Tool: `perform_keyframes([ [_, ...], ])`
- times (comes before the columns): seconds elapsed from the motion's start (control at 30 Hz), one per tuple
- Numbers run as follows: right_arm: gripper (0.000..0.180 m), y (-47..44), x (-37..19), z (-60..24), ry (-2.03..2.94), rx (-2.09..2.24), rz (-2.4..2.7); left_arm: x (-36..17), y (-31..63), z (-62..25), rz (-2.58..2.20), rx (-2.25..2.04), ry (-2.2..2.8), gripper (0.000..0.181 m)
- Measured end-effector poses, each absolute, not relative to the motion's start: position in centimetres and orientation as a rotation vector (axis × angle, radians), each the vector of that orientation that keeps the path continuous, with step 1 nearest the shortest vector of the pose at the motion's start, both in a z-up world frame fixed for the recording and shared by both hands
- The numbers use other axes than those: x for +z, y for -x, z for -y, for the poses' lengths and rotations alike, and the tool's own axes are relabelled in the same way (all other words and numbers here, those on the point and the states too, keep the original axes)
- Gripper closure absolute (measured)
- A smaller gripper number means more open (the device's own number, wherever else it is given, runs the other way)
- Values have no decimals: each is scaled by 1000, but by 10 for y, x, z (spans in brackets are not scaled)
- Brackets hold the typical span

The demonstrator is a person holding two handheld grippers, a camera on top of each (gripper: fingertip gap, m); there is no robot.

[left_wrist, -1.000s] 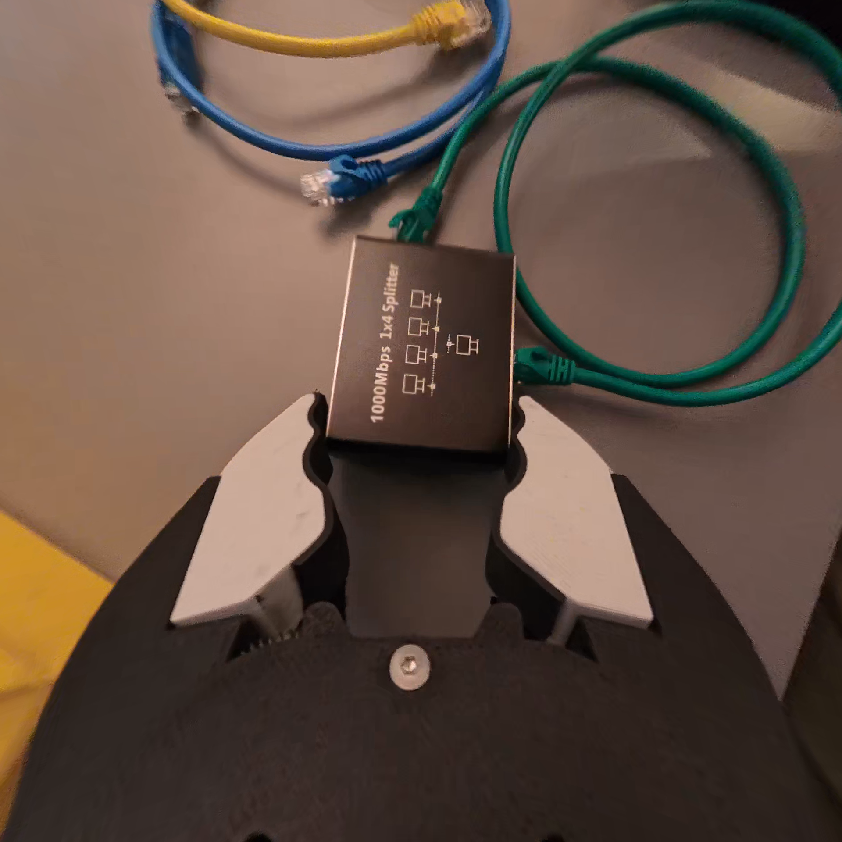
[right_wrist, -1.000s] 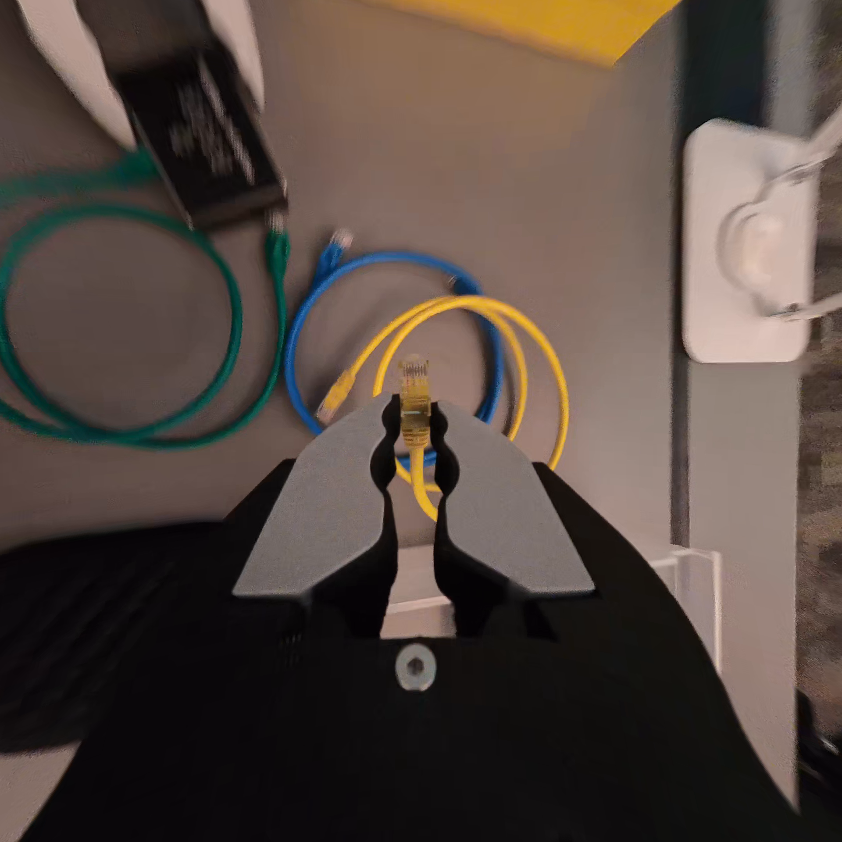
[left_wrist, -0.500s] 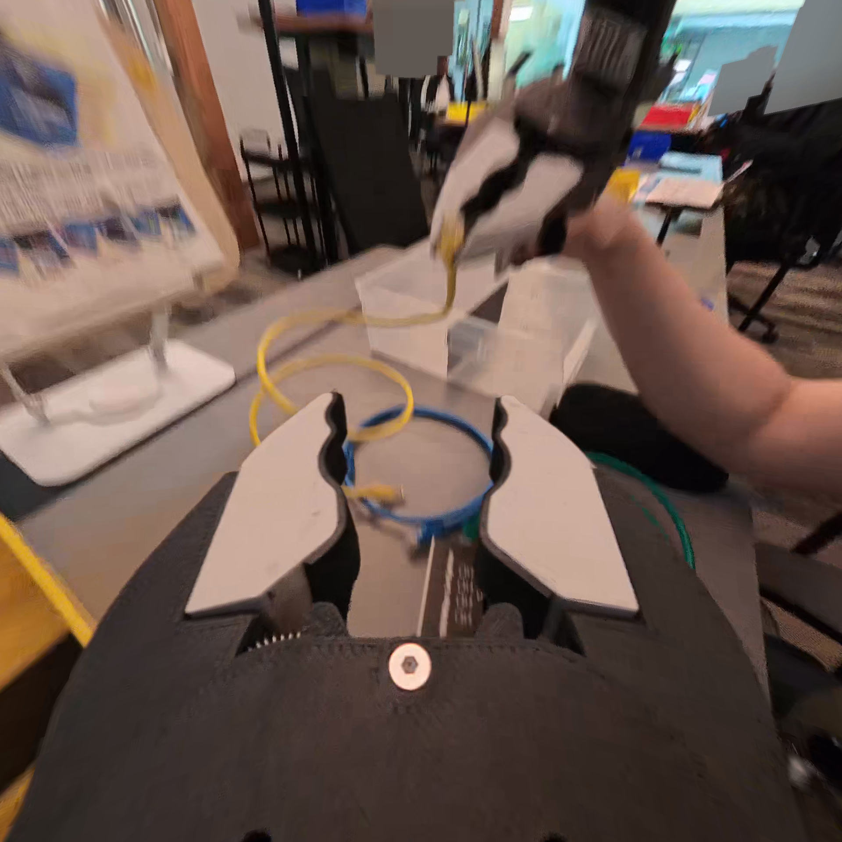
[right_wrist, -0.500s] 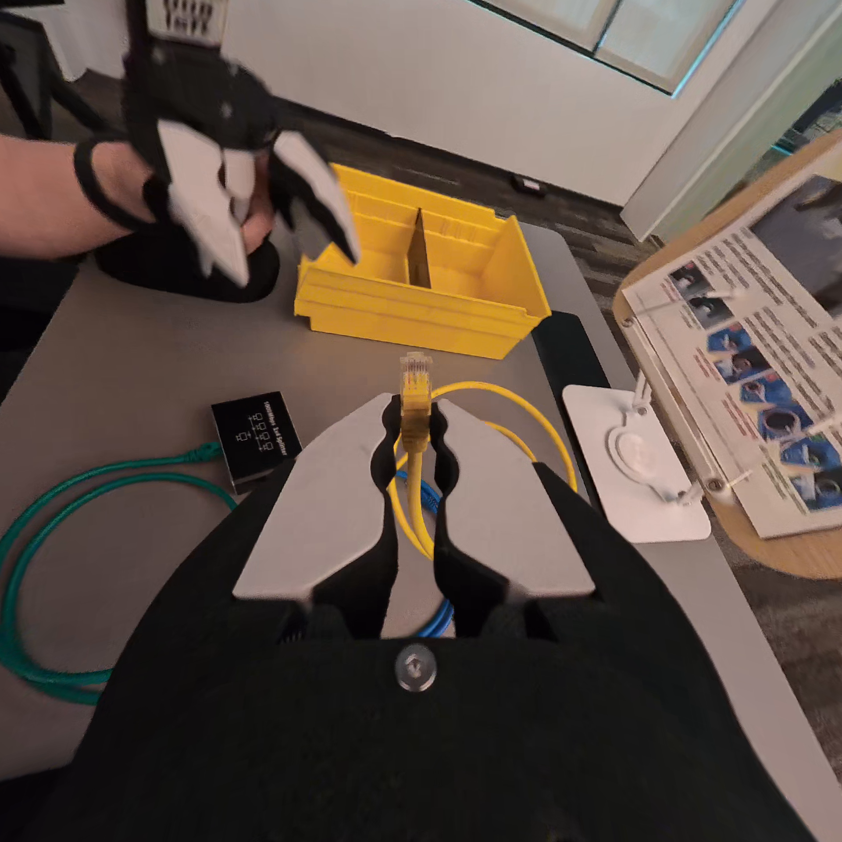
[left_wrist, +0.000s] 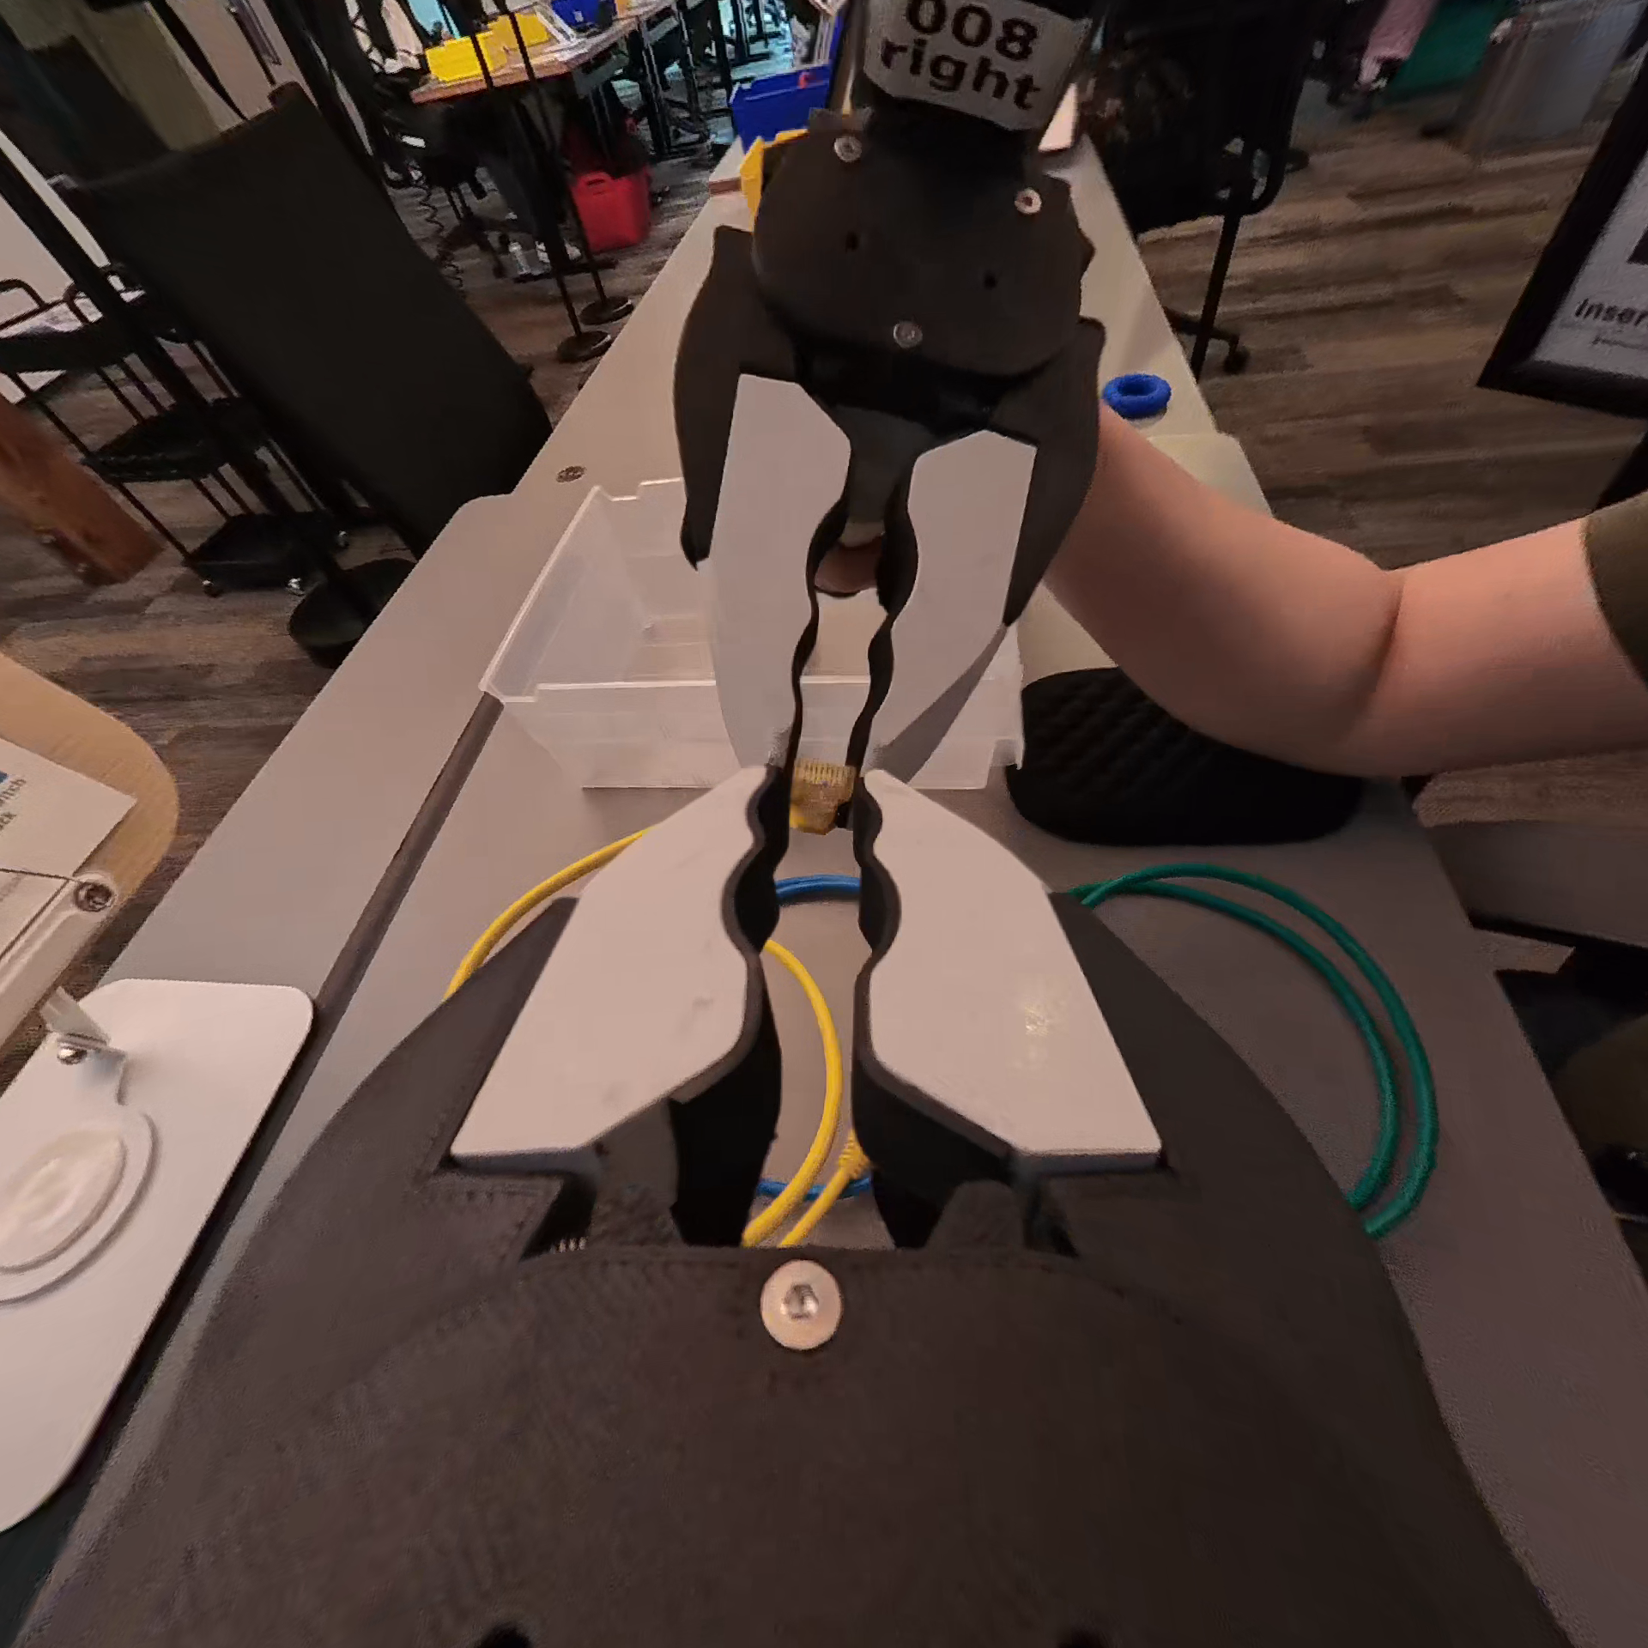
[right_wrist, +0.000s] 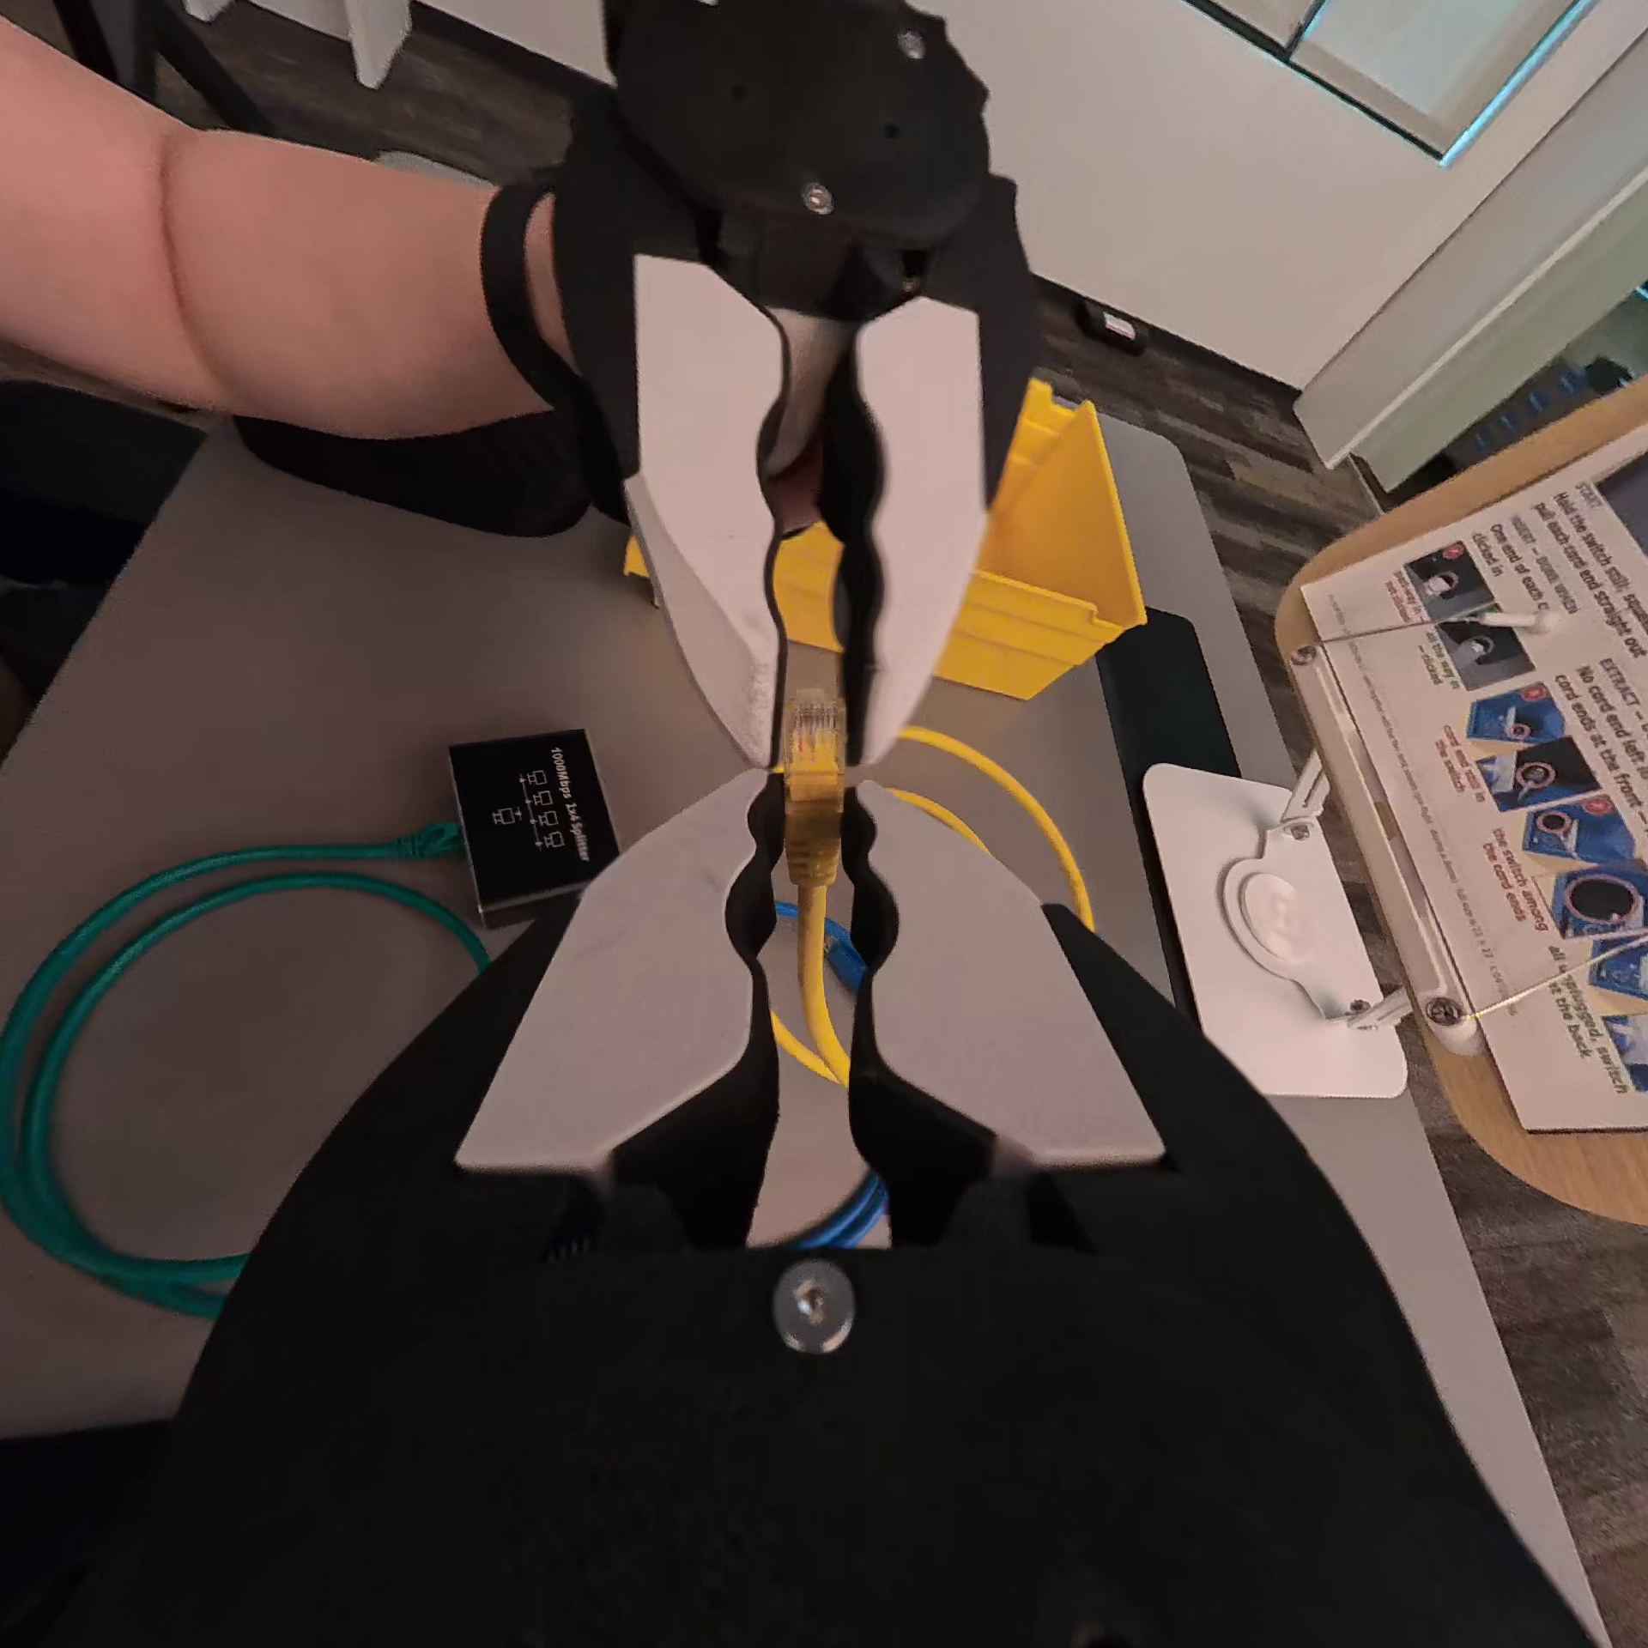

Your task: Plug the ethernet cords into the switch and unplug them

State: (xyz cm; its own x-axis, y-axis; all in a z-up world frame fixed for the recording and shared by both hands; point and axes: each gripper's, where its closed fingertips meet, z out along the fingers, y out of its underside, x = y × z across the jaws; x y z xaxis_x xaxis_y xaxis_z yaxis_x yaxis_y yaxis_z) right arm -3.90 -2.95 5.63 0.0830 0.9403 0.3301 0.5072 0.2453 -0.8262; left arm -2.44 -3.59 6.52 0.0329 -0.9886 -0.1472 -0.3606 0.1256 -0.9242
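Note:
My right gripper (right_wrist: 813, 794) is shut on the yellow cord's plug (right_wrist: 811, 820) and holds it in the air above the table. My left gripper (left_wrist: 818, 789) faces it tip to tip, and its jaws have closed to the plug's width around the clear tip (left_wrist: 820, 789). The left gripper also shows in the right wrist view (right_wrist: 813, 749). The black switch (right_wrist: 531, 825) lies on the table with one end of the green cord (right_wrist: 53, 1025) plugged into it. The yellow cord (left_wrist: 825, 1070) hangs down to a loop beside the blue cord (left_wrist: 816, 887).
A yellow bin (right_wrist: 1052, 615) stands behind the grippers on one side and a clear bin (left_wrist: 606, 678) on the other. A white stand base (right_wrist: 1266, 936) holds an instruction sheet (right_wrist: 1516, 803) at the table's edge. A black pad (left_wrist: 1159, 776) lies under the person's arm (left_wrist: 1338, 642). Left and right tips are no more than a few centimetres apart. The black switch (right_wrist: 531, 825) is about 20 cm from both grippers' fingertips.
My left gripper let go of the switch, lifted, turned to face the right gripper and narrowed around the plug tip. My right gripper raised the yellow plug off the table.

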Motion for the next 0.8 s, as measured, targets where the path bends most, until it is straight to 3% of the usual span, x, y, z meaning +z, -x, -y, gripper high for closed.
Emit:
perform_keyframes([
  [0.17,165,36,60,15,1359,531,1477,67,24,21,-1441,-730,1374,169],
  [0.23,144,36,73,7,1276,516,1367,76,30,12,-1345,-775,1457,169],
  [0.33,142,38,77,-6,1230,435,1303,92,41,4,-1156,-903,1560,169],
  [0.43,174,42,78,-10,1145,265,1309,103,51,4,-1033,-1080,1606,169],
  [0.53,174,45,80,-3,1171,284,1330,104,58,11,-1111,-1125,1548,164],
  [0.6,174,43,82,3,1251,370,1335,106,65,13,-1175,-1031,1448,130],
  [0.73,174,42,88,16,1318,492,1339,111,66,24,-1315,-758,1215,127],
  [0.8,174,44,88,22,1346,542,1355,116,61,32,-1352,-636,1075,135],
])
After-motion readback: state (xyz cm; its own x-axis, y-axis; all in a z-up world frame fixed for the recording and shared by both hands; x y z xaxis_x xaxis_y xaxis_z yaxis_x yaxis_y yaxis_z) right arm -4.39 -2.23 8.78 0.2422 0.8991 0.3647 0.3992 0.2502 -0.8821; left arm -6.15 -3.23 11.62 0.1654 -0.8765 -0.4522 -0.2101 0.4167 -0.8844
